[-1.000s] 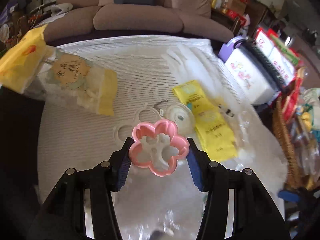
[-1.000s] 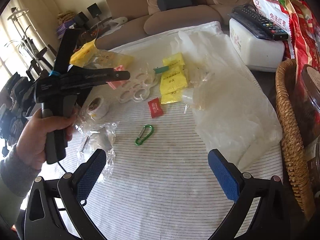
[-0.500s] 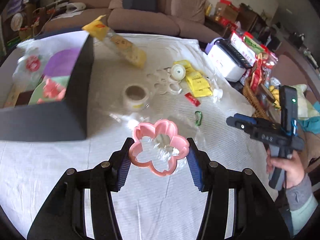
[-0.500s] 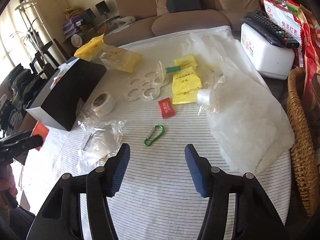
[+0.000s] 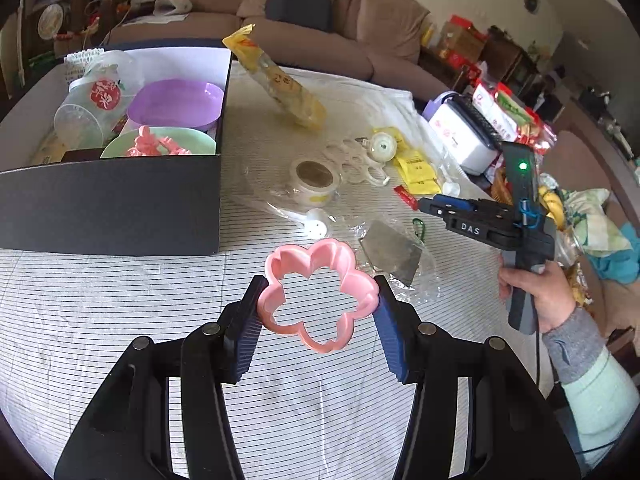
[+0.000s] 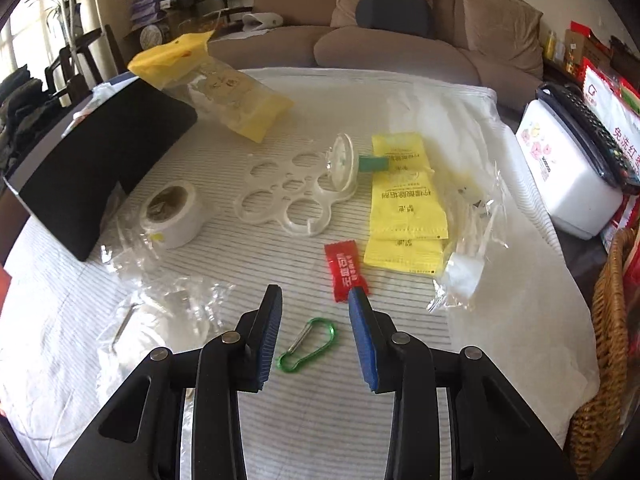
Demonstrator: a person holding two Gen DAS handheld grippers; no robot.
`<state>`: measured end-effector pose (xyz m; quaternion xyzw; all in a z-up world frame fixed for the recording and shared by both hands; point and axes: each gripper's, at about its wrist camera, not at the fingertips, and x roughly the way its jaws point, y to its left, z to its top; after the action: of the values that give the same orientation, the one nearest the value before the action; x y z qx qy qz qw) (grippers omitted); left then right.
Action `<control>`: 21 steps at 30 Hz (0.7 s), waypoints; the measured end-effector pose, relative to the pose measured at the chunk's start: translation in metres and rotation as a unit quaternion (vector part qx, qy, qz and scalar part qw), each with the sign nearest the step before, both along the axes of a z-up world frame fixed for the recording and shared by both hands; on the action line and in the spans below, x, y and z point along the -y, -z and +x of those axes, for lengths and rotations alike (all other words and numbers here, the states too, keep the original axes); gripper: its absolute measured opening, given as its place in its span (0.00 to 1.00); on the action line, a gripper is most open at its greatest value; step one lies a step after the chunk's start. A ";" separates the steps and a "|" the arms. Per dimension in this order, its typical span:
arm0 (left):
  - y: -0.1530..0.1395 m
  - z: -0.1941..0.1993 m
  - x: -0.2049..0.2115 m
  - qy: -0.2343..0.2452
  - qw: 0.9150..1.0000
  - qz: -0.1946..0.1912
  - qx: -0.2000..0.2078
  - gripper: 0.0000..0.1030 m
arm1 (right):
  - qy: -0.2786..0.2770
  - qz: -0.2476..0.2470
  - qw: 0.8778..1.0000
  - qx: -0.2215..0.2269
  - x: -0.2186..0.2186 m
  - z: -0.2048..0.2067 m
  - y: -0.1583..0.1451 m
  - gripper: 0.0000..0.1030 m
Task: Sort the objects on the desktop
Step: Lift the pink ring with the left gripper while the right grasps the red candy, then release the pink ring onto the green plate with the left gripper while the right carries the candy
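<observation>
Pink flower cutter [image 5: 318,296] | clamped, left gripper [image 5: 318,304] | green carabiner [image 6: 306,345] | seemingly untouched

Right tongs [image 6: 314,316] narrower, over carabiner [image 6: 307,345]

I saw a brown sofa [image 6: 400,40] behind the table, and a wicker basket [image 6: 608,320] at its right edge.

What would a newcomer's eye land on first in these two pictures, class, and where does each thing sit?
First, the pink flower-shaped cutter, clamped in the left gripper above the striped tablecloth. Next, the green carabiner lying on the cloth between the right gripper's jaws, which have just been closing but do not touch it. Then the black box at left, holding a purple bowl.
</observation>
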<state>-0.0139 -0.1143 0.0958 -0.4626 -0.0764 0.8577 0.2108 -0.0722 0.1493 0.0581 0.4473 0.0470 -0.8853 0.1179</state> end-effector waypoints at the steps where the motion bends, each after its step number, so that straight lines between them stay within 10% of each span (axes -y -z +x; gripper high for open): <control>1: 0.001 -0.001 0.002 0.001 1.000 0.002 0.002 0.48 | 0.003 0.000 1.000 0.006 -0.002 -0.007 0.005 0.34; 21: -0.002 -0.007 0.011 0.005 0.999 0.034 0.009 0.48 | -0.030 -0.032 0.999 0.027 0.008 -0.023 0.013 0.18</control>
<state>-0.0214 -0.1254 0.0981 -0.4634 -0.1052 0.8493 0.2301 -0.0949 0.1409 0.0446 0.4659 0.0289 -0.8698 0.1599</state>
